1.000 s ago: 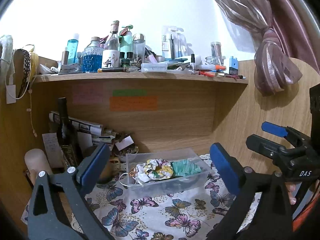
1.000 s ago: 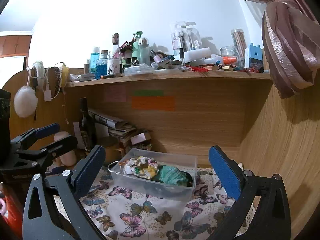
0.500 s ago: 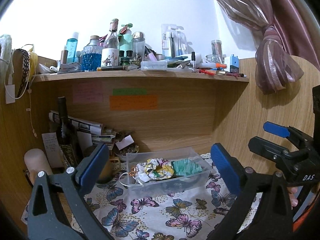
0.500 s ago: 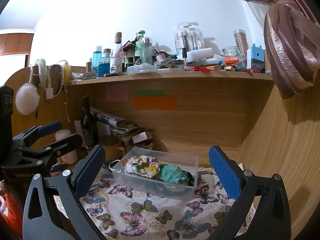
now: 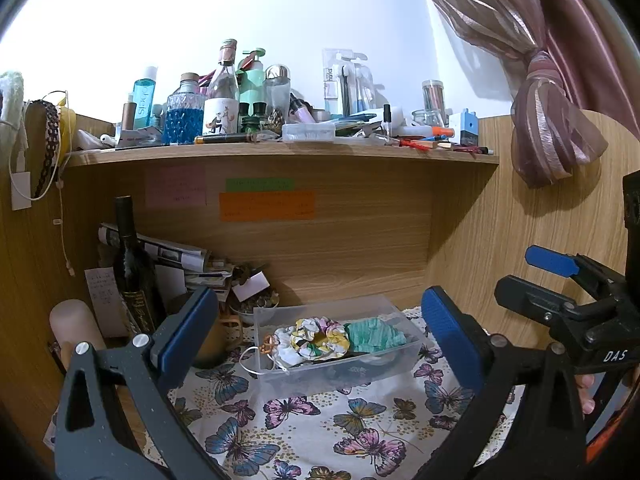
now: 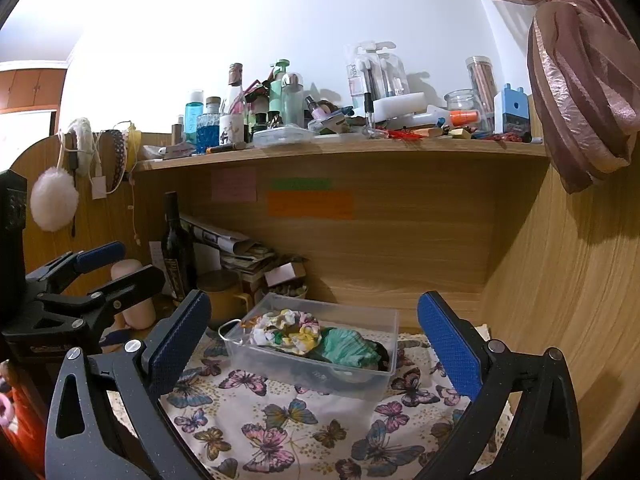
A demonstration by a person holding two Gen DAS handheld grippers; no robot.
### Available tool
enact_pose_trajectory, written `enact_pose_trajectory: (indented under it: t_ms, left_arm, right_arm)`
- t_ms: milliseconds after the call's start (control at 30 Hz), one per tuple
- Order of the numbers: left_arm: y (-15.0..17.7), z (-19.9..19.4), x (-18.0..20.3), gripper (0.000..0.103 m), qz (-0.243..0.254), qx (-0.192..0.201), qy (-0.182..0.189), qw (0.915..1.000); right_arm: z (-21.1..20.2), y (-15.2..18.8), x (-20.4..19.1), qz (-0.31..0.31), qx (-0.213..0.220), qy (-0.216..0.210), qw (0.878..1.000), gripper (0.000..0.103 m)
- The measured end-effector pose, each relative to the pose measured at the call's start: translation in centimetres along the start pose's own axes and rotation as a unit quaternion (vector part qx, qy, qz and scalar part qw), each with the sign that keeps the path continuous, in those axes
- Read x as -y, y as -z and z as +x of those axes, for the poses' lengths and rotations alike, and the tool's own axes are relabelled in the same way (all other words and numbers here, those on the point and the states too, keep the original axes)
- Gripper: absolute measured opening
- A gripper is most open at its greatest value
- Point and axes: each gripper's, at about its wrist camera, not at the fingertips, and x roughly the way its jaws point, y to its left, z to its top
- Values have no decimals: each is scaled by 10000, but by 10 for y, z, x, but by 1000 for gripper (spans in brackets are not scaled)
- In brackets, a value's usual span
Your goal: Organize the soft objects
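Note:
A clear plastic box (image 5: 396,368) (image 6: 384,378) stands on the butterfly-print cloth (image 5: 304,432) (image 6: 280,432) in the desk alcove. In it lie a floral yellow-white scrunchie (image 5: 318,336) (image 6: 288,330), a green one (image 5: 374,336) (image 6: 350,346) and something dark beneath. My left gripper (image 5: 320,332) is open and empty, held back from the box and above the cloth. My right gripper (image 6: 314,336) is open and empty, also back from the box. Each gripper shows at the edge of the other's view (image 5: 560,280) (image 6: 84,276).
A dark wine bottle (image 5: 132,268) (image 6: 176,248), rolled papers, a brown mug (image 6: 226,296) and a pale cylinder (image 5: 74,328) crowd the alcove's left. The shelf above (image 5: 280,148) (image 6: 340,148) holds several bottles and jars. A tied curtain (image 5: 552,128) (image 6: 580,112) hangs at right. Wooden side panels close both sides.
Both views have tilted up slightly, so the box sits a little lower in frame. Both grippers stay open and empty; nothing in the box has moved.

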Motion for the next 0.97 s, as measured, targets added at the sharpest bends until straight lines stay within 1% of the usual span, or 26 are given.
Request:
enact_pose_trajectory:
  t_ms: [400,967]
  left_arm:
    - [0,0,0,103,2,1,5,10000]
    - [3,1,0,103,5,-18,113,9999]
  right_arm:
    - [1,1,-2,-6,-8,8,10000,103]
    - [2,3,-5,-6,-21,1,10000,103]
